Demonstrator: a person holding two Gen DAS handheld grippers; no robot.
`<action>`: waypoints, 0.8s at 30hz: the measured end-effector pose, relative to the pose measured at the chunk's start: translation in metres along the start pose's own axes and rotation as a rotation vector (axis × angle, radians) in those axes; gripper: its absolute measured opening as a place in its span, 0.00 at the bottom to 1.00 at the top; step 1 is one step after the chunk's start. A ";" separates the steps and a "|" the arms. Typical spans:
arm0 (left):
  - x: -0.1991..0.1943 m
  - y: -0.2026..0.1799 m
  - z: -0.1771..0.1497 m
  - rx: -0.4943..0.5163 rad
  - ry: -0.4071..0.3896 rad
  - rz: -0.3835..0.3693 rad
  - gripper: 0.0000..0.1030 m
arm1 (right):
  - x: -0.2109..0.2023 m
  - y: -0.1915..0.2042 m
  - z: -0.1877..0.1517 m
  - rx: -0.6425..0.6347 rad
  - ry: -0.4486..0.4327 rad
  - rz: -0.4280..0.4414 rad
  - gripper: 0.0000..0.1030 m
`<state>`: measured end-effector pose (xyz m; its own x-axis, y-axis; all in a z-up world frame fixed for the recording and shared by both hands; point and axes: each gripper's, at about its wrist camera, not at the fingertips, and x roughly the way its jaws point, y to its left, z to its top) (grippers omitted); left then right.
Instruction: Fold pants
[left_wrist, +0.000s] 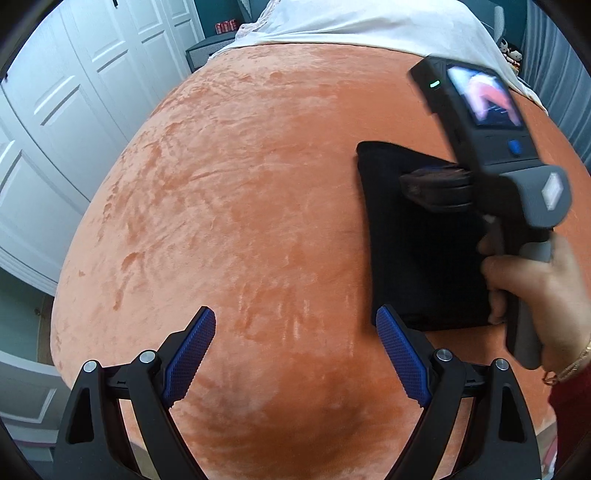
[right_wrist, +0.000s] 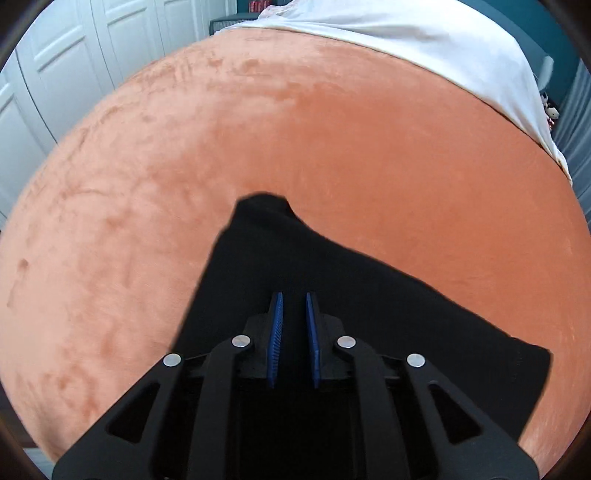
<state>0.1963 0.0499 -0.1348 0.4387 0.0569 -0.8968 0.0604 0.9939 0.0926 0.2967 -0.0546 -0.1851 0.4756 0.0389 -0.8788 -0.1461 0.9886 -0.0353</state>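
Observation:
The black pants (left_wrist: 417, 258) lie folded into a flat rectangle on the orange blanket (left_wrist: 240, 203), at the right of the left wrist view. My left gripper (left_wrist: 295, 354) stands wide open over bare blanket, its right pad just beside the pants' near left corner. A person's hand (left_wrist: 535, 280) holds my right gripper (left_wrist: 410, 184) down over the pants' far part; it is blurred there. In the right wrist view the right gripper (right_wrist: 294, 299) is shut to a narrow slit above the pants (right_wrist: 369, 295). I make out no cloth pinched between its pads. One far corner of the pants stands up slightly.
A white sheet (left_wrist: 369, 26) covers the far end of the bed. White wardrobe doors (left_wrist: 74, 110) stand to the left, past the bed's edge. The orange blanket (right_wrist: 147, 184) stretches wide to the left of the pants.

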 end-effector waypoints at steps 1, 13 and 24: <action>0.000 0.002 -0.001 0.002 -0.003 0.001 0.84 | -0.014 -0.007 -0.001 0.019 -0.025 0.010 0.12; -0.014 -0.023 -0.001 0.025 -0.021 0.010 0.84 | -0.100 -0.198 -0.128 0.407 -0.087 -0.177 0.09; -0.047 -0.070 -0.010 0.088 -0.052 0.022 0.84 | -0.129 -0.178 -0.193 0.369 -0.067 -0.113 0.33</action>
<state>0.1621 -0.0211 -0.1032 0.4869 0.0709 -0.8706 0.1283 0.9801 0.1516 0.0938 -0.2636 -0.1571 0.5285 -0.0757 -0.8455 0.2263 0.9725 0.0544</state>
